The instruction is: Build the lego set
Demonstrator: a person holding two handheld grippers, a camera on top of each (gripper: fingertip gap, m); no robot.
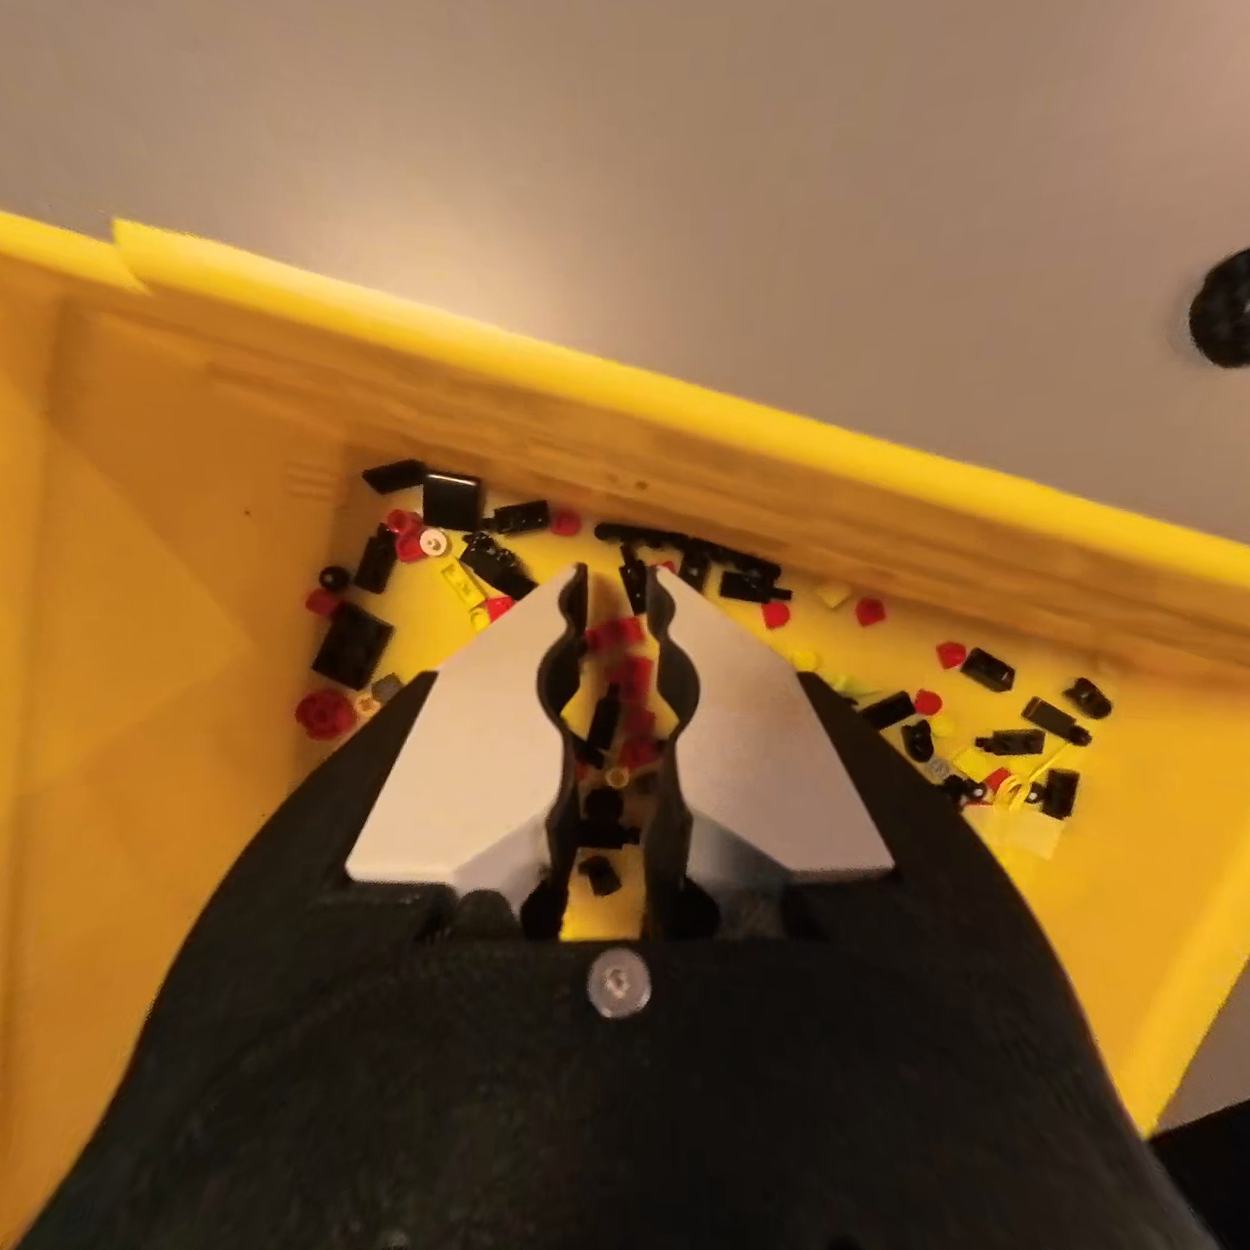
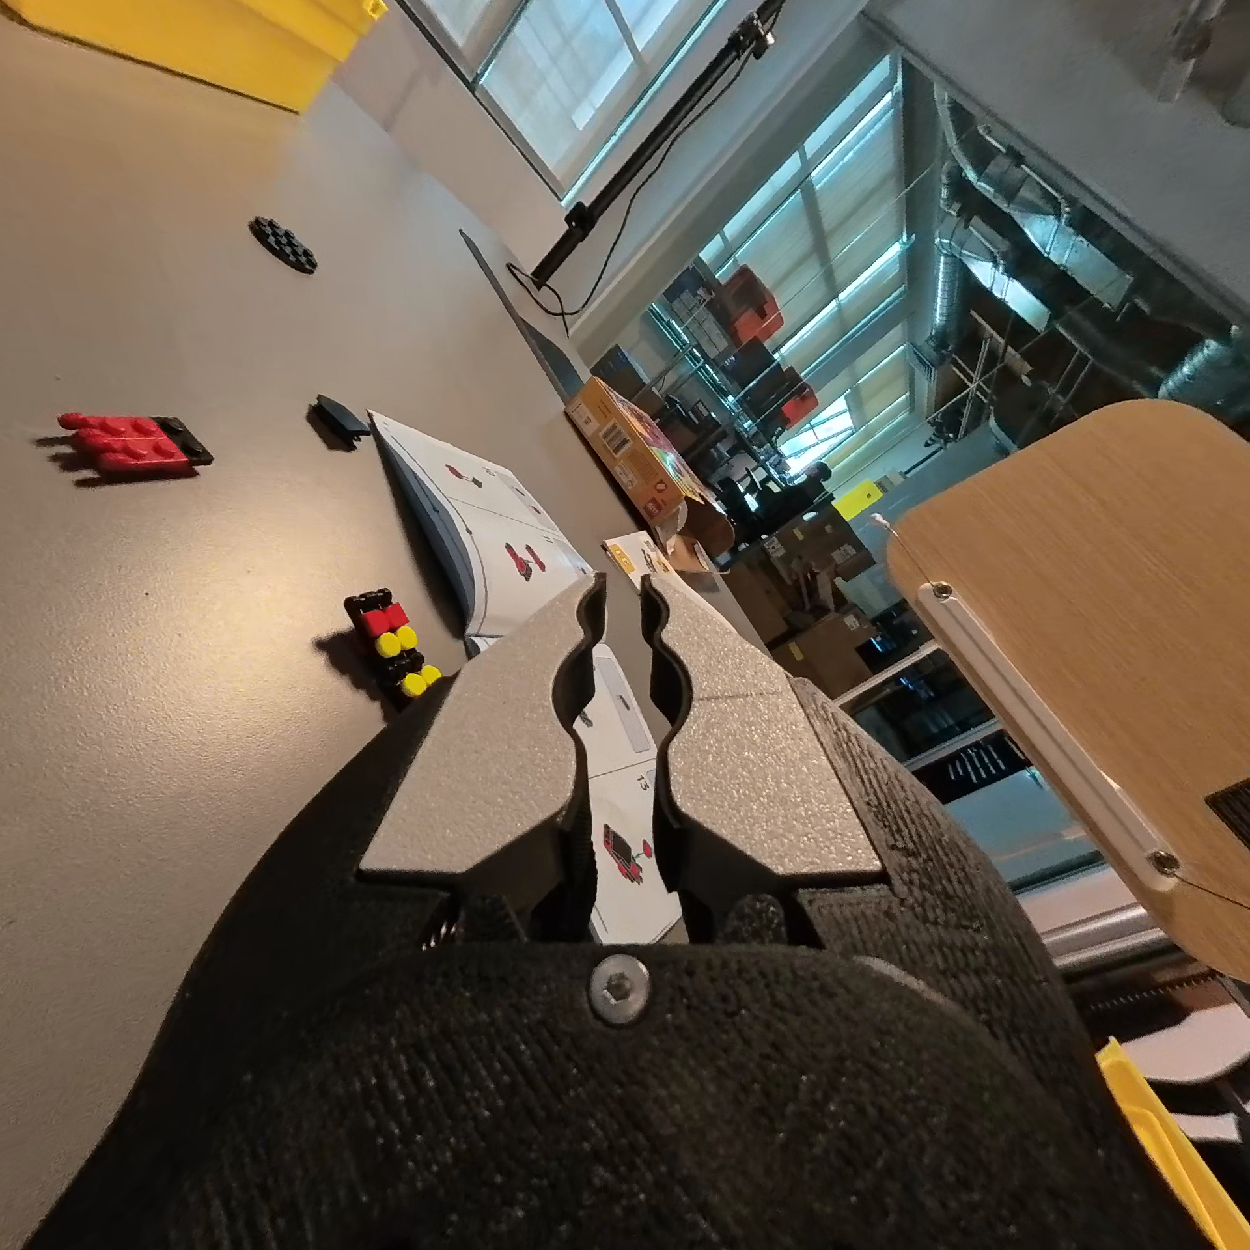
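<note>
A: Item one, left gripper [image 1: 617, 576]. Condition?

B: Pointed down into the yellow bin [image 1: 676, 433], above its floor. The jaws stand a narrow gap apart; nothing is between the tips. Loose pieces show through the gap, lying on the bin floor below.

A: Bin contents?

B: Loose lego pieces [image 1: 609, 649], black, red and yellow, scattered along the foot of the far wall. Entries include a black square tile [image 1: 452, 499] near the left corner, a red round piece [image 1: 323, 711] at the left end, and a black plate [image 1: 352, 644] just above it. Further small black and red bits lie to the right of the fingers.

A: Item two, right gripper [image 2: 623, 586].

B: Held over the grey table [image 2: 169, 676], view tilted. Jaws slightly parted, holding nothing. The open instruction booklet [image 2: 487, 521] lies under and beyond the tips.

A: Assemblies on the table?

B: Three lots. A black strip with red and yellow studs [image 2: 394, 642], just left of the gripper, beside the booklet. A red plate assembly with a black end [image 2: 135, 441], farther left, well apart from the strip. A black round plate [image 2: 283, 245] beyond that, near the bin's corner [image 2: 203, 40].

A: Sundries?

B: A small black piece [image 2: 336, 418] at the booklet's far corner, and a cardboard box [image 2: 629, 450] behind the booklet.
</note>
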